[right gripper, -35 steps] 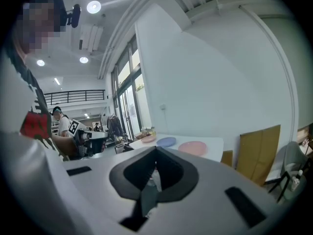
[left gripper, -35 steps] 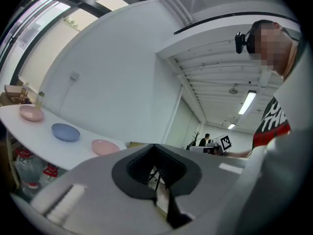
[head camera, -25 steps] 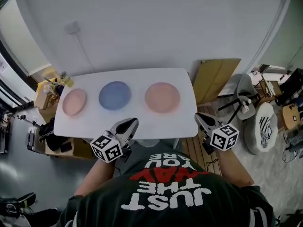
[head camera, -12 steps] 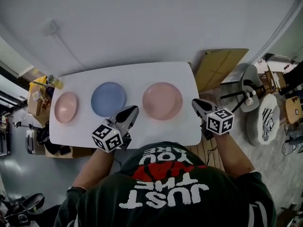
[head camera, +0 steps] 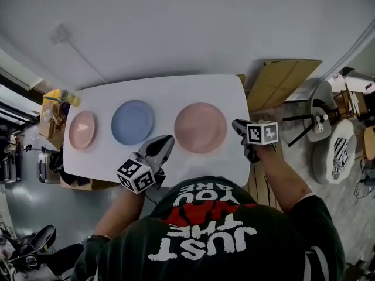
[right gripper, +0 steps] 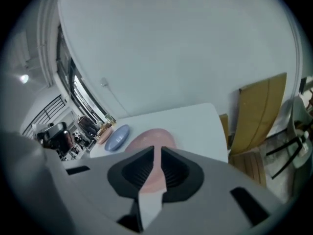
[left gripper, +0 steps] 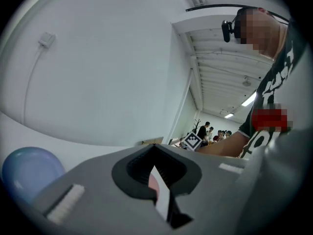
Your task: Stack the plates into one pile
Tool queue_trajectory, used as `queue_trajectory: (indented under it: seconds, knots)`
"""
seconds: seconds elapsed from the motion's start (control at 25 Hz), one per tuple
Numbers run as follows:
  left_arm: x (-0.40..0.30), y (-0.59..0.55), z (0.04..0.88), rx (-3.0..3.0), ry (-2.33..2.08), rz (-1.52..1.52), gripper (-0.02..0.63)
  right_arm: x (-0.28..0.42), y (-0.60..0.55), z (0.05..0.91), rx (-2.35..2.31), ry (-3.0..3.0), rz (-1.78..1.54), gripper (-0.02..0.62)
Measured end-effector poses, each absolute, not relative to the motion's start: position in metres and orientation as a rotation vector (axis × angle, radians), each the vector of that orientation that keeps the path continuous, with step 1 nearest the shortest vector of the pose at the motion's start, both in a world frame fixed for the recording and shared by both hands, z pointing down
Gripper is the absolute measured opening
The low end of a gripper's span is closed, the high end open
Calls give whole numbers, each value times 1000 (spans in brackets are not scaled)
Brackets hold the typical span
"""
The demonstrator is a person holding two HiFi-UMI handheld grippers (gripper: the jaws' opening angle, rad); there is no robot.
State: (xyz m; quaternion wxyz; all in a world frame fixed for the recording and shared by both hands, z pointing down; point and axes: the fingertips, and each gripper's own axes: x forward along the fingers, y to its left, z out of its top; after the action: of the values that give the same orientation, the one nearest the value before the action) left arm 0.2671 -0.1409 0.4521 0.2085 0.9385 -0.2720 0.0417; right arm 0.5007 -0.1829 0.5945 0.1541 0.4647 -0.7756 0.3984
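- Looking down from above the person's head, I see three plates in one row on the white table (head camera: 176, 92), none of them stacked yet: the large pink plate (head camera: 200, 127) at 1 o'clock from the person, the blue plate (head camera: 133, 122) at 11 o'clock, and the small pink plate (head camera: 82, 130) far out at 10 o'clock.
- The right gripper (head camera: 237, 126) hangs at 3 o'clock of the large pink plate, just beside its rim and over the table's right edge. Its jaws are pressed together, with only a thin slit between them, and they hold nothing.
- The left gripper (head camera: 164, 142) waits at 5 o'clock of the blue plate, near the front edge of the table. Its jaws also stand together and are empty.
- First risk, in my opinion: if the right jaws do not spread before they meet the rim, the closed tips will only push the plate toward 9 o'clock, against the blue one.
- Second risk: the rim is thin and lies low on a smooth top, so a shallow bite may slip and let the plate fall back on the table.
- Third risk: a pile with the large plate resting on a smaller one would rock; the large plate should probably be the base.
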Motion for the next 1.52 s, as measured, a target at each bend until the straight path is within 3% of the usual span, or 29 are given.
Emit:
queue_trajectory:
  seconds: [0.12, 0.2, 0.56, 0.84, 1.16, 1.52]
  knots:
    - [267, -147, 464, 2611, -683, 118, 0, 499, -190, 644, 1325, -2070, 1288, 106]
    - [267, -150, 473, 2607, -640, 137, 0, 499, -190, 673, 1325, -1979, 1355, 121]
    - [267, -145, 493, 2584, -586, 207, 0, 484, -179, 724, 1227, -1853, 1555, 120]
    - [262, -145, 498, 2558, -623, 203, 0, 474, -179, 732, 1216, -1791, 1714, 18]
    - [240, -147, 496, 2538, -703, 152, 0, 479, -184, 693, 1277, -1868, 1803, 17]
    - [124, -161, 483, 2486, -1014, 49, 0, 357, -269, 635, 1119, -2014, 1614, 17]
